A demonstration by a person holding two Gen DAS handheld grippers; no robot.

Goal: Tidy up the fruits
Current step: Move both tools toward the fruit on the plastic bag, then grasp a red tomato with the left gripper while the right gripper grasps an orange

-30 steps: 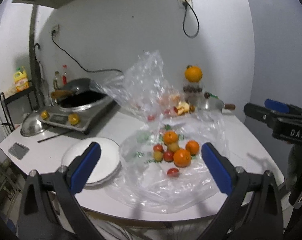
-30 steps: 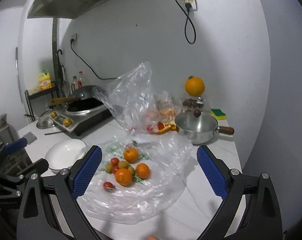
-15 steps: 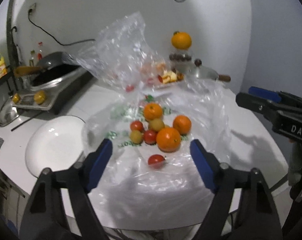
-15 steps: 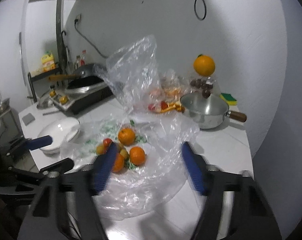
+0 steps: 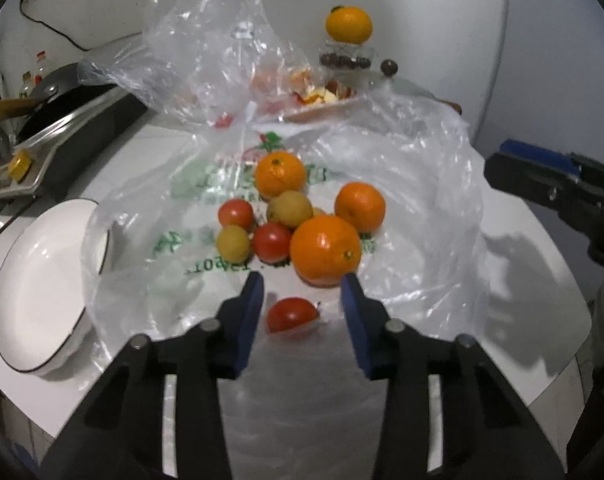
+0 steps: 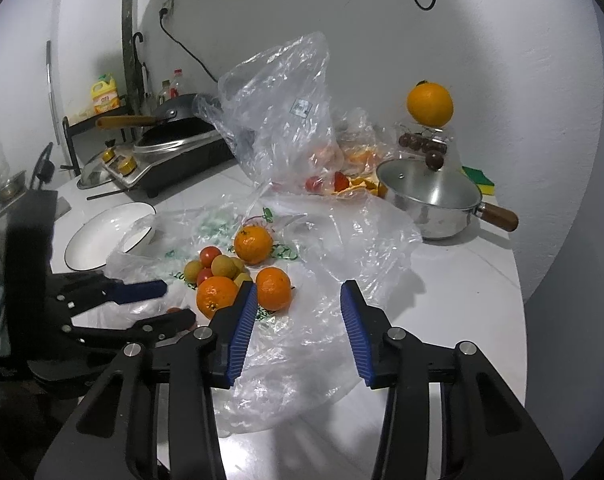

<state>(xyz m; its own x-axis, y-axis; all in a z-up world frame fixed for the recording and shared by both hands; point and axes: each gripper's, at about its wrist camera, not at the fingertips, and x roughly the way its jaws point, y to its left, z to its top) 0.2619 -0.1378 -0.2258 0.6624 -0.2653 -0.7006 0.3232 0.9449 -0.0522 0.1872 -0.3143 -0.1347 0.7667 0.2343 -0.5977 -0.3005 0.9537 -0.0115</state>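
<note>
— Left wrist view: what is framed between the blue pads?
— A lone tomato (image 5: 292,314) is framed, lying on the clear bag (image 5: 422,208) at the near edge of the fruit pile (image 5: 298,216). The left gripper (image 5: 302,292) is held part-open, nothing gripped yet.
— And the right gripper (image 6: 298,300)?
— It is held apart too, empty, over bare plastic beside the oranges.
— Which step is judged to be in hand?
— The reach for that tomato. A lower approach and a gentle squeeze are called for, then probably a carry to the white plate (image 5: 30,280) just left of the bag.
</note>
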